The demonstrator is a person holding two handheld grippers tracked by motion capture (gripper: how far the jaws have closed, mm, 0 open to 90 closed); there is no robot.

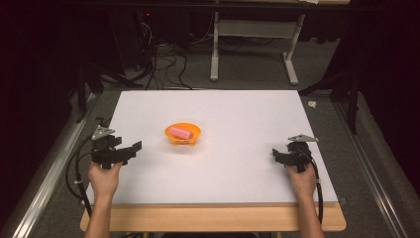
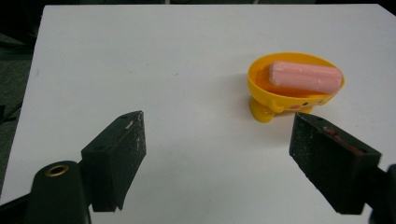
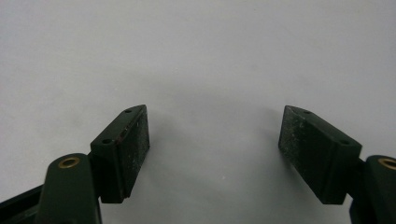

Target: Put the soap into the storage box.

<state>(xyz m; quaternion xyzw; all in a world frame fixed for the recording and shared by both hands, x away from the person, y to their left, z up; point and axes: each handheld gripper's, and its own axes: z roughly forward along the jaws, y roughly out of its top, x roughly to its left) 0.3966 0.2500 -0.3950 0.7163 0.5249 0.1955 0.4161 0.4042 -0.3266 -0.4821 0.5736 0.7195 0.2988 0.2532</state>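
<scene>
A small orange bowl (image 1: pixel 183 140) on stubby feet stands on the white table top (image 1: pixel 237 119), a little left of its middle. A pink bar (image 1: pixel 180 132) lies across the bowl. My left gripper (image 1: pixel 132 149) is held low near the table's left edge, left of the bowl and nearer the front, pointing right. In the left gripper view its jaws stand apart with bare table between them (image 2: pixel 217 135), and the bowl (image 2: pixel 268 100) with the pink bar (image 2: pixel 306 77) sits ahead to the right. My right gripper (image 1: pixel 275 155) rests near the right edge, open over bare white surface (image 3: pixel 215 130).
A wooden strip (image 1: pixel 213 218) runs along the table's front edge. Metal rails (image 1: pixel 54 158) flank both sides. Behind the table are floor cables (image 1: pixel 163 64) and a white stand's legs (image 1: pixel 252 54). Black cables trail from both grippers.
</scene>
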